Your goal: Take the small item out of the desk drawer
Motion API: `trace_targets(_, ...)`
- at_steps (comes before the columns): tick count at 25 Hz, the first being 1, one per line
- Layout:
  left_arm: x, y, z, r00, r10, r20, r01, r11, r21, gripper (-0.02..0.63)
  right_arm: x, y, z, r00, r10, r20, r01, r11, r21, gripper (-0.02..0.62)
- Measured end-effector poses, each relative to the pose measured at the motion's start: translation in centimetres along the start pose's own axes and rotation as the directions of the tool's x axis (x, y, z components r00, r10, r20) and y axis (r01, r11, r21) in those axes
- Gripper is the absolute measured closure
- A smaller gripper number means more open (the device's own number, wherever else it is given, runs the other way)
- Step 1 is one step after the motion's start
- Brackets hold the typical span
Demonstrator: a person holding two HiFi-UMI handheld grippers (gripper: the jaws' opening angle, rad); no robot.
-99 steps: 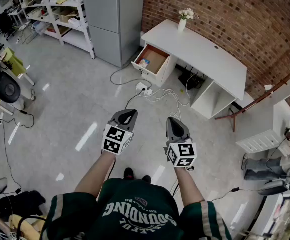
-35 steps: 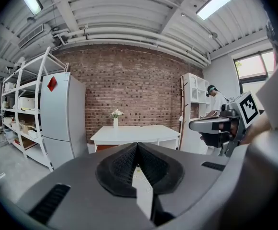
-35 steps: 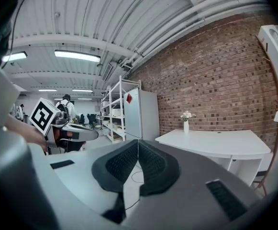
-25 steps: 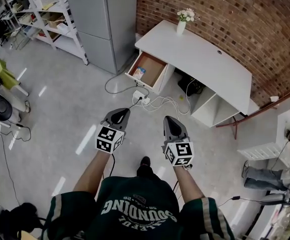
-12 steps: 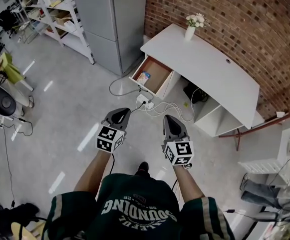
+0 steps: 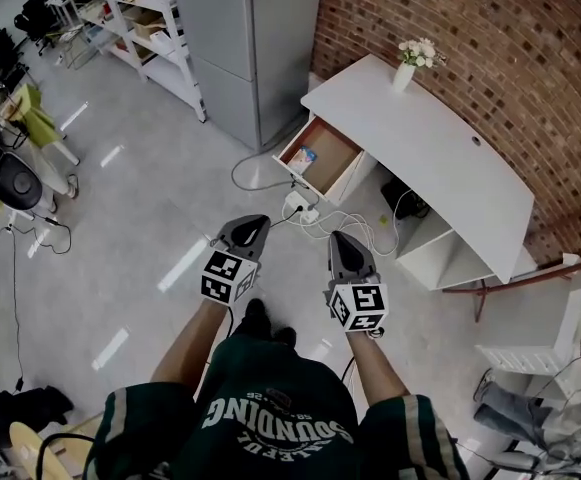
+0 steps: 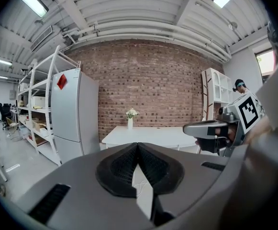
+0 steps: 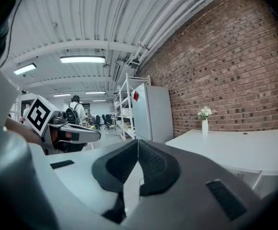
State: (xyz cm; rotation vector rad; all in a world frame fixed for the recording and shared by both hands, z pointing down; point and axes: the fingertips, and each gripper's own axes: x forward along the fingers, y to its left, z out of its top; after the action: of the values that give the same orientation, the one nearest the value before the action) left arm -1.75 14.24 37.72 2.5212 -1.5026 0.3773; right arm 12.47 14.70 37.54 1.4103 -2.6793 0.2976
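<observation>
Walking toward the desk (image 6: 425,143): over the last few seconds the open drawer (image 6: 332,160) drops lower in the head view and ends up nearer the two grippers, and the foot showing under the body changes, so the person is mid-approach, not reaching yet.

The left gripper (image 6: 249,225) and right gripper (image 6: 342,240) keep the same pose, side by side in front of the chest, pointing ahead. No change in the jaws either: in each gripper view the black pads (image 7: 122,169) meet along a line with nothing between them, so both are closed and empty.

The small item (image 6: 304,155), white and blue, still lies inside the drawer on the side toward the grey cabinet (image 6: 255,38), untouched and well apart from both grippers. A power strip (image 6: 303,210) with loose cables sits on the floor (image 6: 150,218) between the person and the drawer.

Judgement: the drawer is already pulled out, so no opening step is needed. What's left is closing the gap, spreading one pair of jaws and going down onto the item.
</observation>
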Motion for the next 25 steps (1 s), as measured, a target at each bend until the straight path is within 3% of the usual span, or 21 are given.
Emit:
trace_targets(10,4.3,3.2,0.3,1.0,-0.016,-0.007,0.016,1.0,-0.013,0.591,5.0,-1.5,0.1,1.0,-0.003,-0.025,0.002,1.0,-0.011,0.571)
trace_targets(25,13.7,13.1,1.9,0.996,-0.081,-0.023,0.081,0.996,-0.022,0.591,17.5,-4.5,1.5,0.997,-0.049,-0.063,0.048,0.999,-0.02,0.571)
